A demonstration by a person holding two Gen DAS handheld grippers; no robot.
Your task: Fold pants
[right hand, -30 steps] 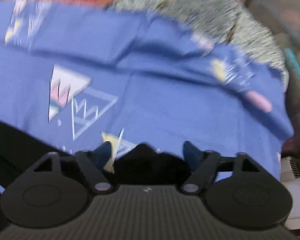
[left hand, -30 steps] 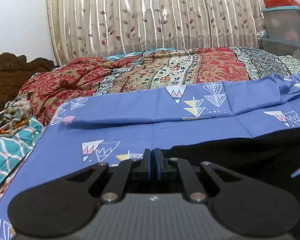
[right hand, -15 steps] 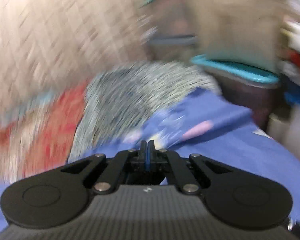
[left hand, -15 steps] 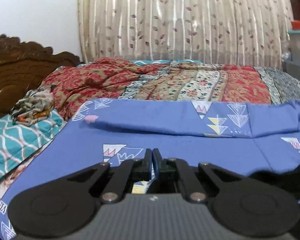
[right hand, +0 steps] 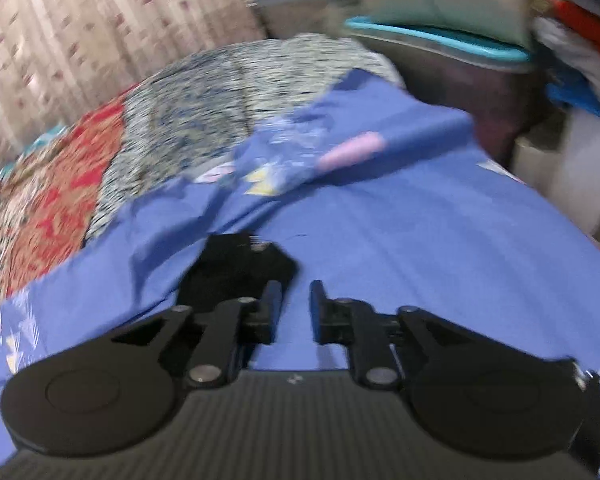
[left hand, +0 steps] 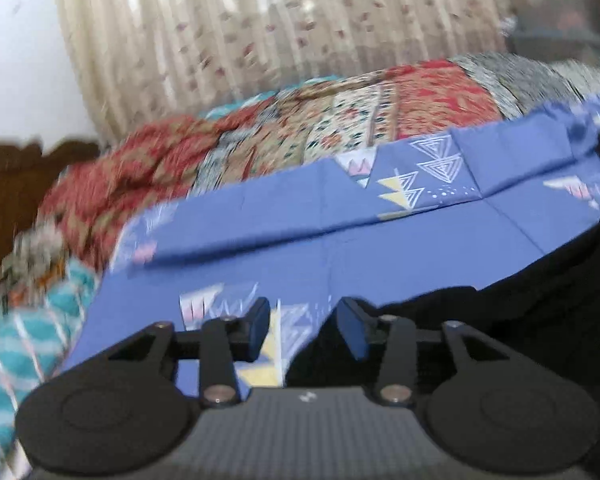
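Blue sheet (left hand: 340,256) printed with triangles covers the bed and forms the working surface in both wrist views. Left hand-held gripper (left hand: 304,328): fingers spread apart, nothing between them, poised just above the sheet. Black pants (left hand: 520,312) lie on the sheet to its right, their near edge reaching under the right finger. Beyond lie a red patterned quilt (left hand: 148,172), a teal checked cloth (left hand: 28,344) at far left, a dark wooden headboard (left hand: 8,200) and a pleated leaf-print curtain (left hand: 260,28). Right hand-held gripper (right hand: 296,312): fingers apart, empty, over bare sheet (right hand: 420,240). A black part of the pants (right hand: 236,268) lies just beyond its left finger. Behind stands a teal-lidded container (right hand: 440,44). Both views are motion-blurred.
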